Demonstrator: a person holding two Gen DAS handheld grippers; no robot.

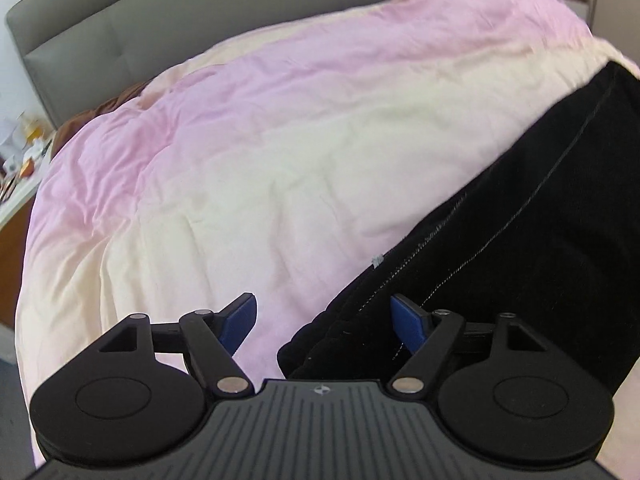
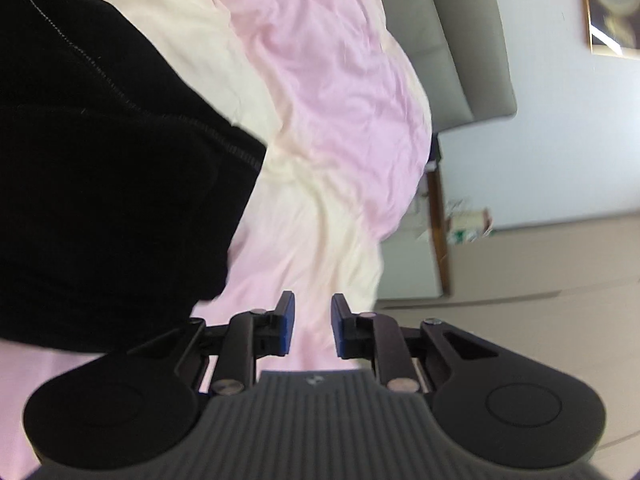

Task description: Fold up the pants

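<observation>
The left gripper [image 1: 323,322] hovers low over the bed, its blue-padded fingers spread wide, one either side of the edge of the black pants [image 1: 520,216] — nothing grasped. The right gripper [image 2: 312,328], tilted sideways, has fingers parted over the pink-and-cream duvet [image 2: 320,100], just beside the pants' edge — empty too.

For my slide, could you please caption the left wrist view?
Open left tongs poised over the black pants' edge on a pink and cream duvet.
</observation>
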